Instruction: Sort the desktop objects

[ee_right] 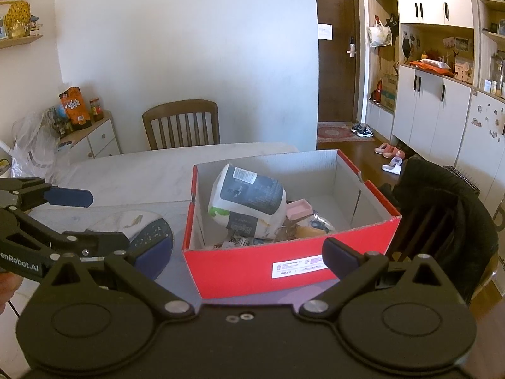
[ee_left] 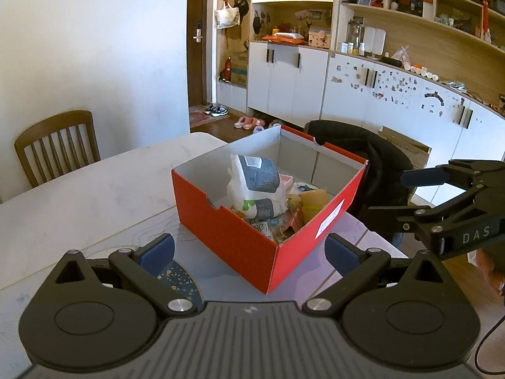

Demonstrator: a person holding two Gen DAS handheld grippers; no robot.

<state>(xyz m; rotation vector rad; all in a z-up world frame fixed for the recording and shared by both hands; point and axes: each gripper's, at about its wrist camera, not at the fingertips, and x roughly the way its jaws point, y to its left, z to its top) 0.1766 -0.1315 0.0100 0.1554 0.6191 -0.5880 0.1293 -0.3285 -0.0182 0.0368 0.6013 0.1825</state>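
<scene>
A red cardboard box (ee_left: 227,230) (ee_right: 240,265) stands open on the white table (ee_left: 94,195) (ee_right: 151,170). Inside it lie a white and grey packet (ee_left: 255,183) (ee_right: 249,195), a small pink tray (ee_right: 300,207) and several snack wrappers. My left gripper (ee_left: 249,249) is open and empty, held above the table in front of the box's near corner. My right gripper (ee_right: 243,252) is open and empty, in front of the box's long side. Each gripper shows in the other's view, the right one (ee_left: 442,202) and the left one (ee_right: 56,218).
A dark blue speckled plate (ee_left: 180,279) (ee_right: 151,237) lies on the table left of the box. A wooden chair (ee_left: 56,145) (ee_right: 181,124) stands at the far side. A black jacket on a chair (ee_left: 363,158) (ee_right: 442,208) is right of the box.
</scene>
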